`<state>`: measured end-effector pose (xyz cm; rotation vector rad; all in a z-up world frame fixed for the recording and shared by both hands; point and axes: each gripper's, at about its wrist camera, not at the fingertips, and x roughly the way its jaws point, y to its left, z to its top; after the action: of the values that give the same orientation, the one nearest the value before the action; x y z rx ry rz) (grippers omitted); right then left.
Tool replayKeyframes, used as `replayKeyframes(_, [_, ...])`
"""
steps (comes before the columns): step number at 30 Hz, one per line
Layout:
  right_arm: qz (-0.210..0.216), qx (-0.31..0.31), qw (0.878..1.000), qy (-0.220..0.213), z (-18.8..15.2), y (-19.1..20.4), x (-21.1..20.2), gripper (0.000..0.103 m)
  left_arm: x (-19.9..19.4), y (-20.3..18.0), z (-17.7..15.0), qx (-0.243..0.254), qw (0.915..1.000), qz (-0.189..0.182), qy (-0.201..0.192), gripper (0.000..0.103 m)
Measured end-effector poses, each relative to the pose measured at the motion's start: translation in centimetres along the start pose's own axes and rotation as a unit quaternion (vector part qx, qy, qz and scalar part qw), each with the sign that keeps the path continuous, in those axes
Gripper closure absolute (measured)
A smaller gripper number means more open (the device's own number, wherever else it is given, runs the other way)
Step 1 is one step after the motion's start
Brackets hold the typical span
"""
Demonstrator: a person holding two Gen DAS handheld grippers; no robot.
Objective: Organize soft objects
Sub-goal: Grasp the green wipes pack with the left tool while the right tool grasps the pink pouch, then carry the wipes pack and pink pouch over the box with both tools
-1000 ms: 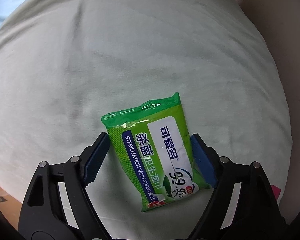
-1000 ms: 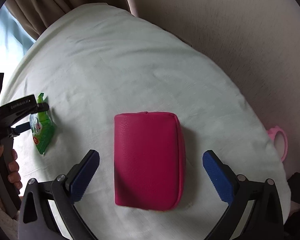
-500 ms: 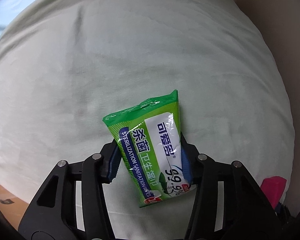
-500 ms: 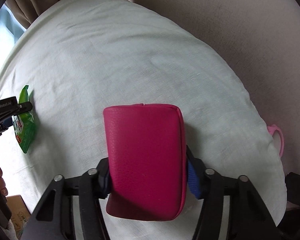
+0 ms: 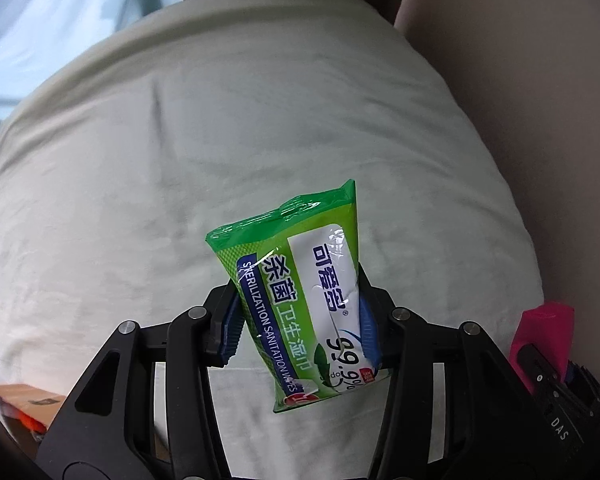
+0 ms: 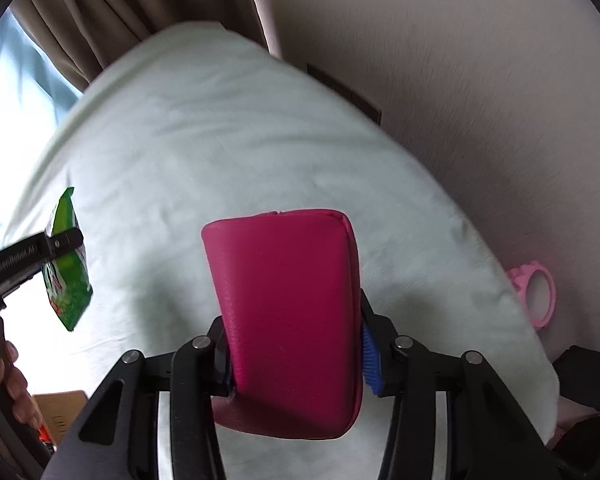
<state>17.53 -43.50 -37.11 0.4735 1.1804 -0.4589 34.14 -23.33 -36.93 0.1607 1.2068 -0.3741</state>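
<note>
over the bed, far left: left gripper [image 5: 300, 326] clamped on the wipes pack [image 5: 306, 304], blue pads pressing its two long edges.
wipes pack position: off the bedsheet [image 5: 180, 140], hanging in the air; the right camera shows the same pack [image 6: 69, 264] clear of the cloth with the left hand [image 6: 8, 376] below it.
wipes pack axis: long side runs forward along the fingers, sealed end pointing away, printed face up, leaning a little to the right.
middle: right gripper [image 6: 296, 354] closed tight on the pink pouch [image 6: 288, 316], pads on its two long sides.
pouch position: lifted above the bedsheet [image 6: 220, 120]; how high is hard to judge, since this view is blurred.
pouch axis: lengthwise along the fingers, rounded far end forward, near end bulging below the grip.
which is nearer what: pack sits to the left of the pouch, well apart; each hand already has its own item, so no crossing is needed.
far right: pink ring toy [image 6: 538, 292] lies beyond the bed edge, nearer the right gripper.
likely next: carry both to wherever they belong; no such place is in view.
</note>
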Motion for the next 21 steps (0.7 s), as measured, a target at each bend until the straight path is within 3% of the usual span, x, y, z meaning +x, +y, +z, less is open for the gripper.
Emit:
replayKeyframes(11, [0.038,-0.035,0.995,-0.084,-0.3,4.6,-13.1,0.060,-16.0,1.7,-2.9,0.005,0.9964,-0.025,-0.080,0.059])
replayKeyframes(21, [0.078,-0.114,0.983,-0.124,-5.2,13.3,-22.1,0.060,-29.0,9.4,-8.5,-0.031,0.9897,-0.030,-0.136,0.059])
